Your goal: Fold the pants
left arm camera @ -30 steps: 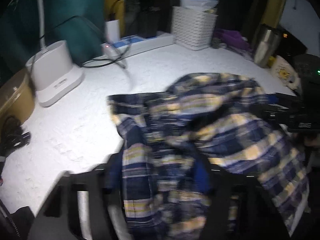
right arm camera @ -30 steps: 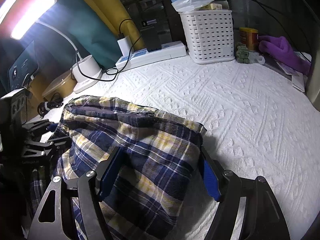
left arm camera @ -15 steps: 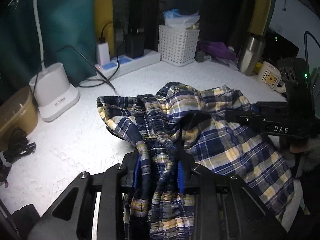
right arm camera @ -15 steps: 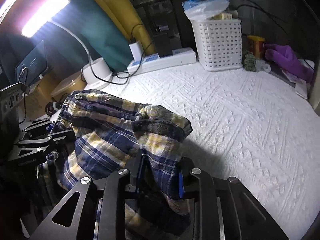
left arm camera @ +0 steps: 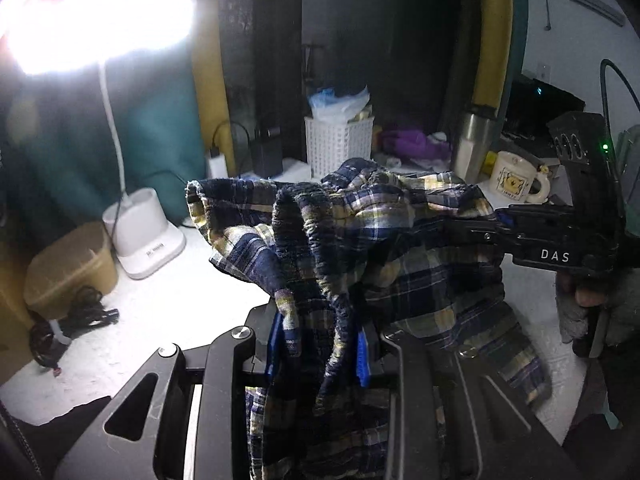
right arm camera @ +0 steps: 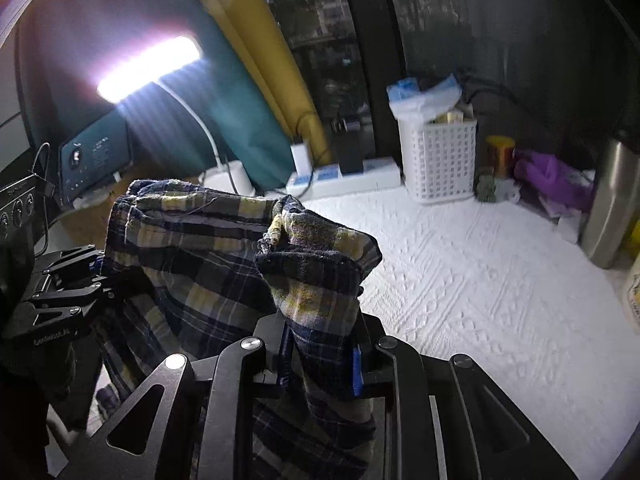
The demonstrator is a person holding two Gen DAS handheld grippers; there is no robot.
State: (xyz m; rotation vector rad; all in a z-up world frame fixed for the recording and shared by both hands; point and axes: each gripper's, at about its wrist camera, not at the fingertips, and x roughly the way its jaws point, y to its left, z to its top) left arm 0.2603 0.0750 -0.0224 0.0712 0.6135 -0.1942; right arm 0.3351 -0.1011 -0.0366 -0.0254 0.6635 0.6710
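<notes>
Both grippers have risen since a second ago, lifting the plaid pants (left arm camera: 384, 216) off the white tablecloth (right arm camera: 480, 280); left gripper (left arm camera: 318, 346) and right gripper (right arm camera: 320, 364) each clamp bunched waistband, cloth slung left-to-right between them, legs dangling near.

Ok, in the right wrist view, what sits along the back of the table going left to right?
Lamp base → white charger → power strip → white basket → yellow tin → purple cloth → steel tumbler.
</notes>
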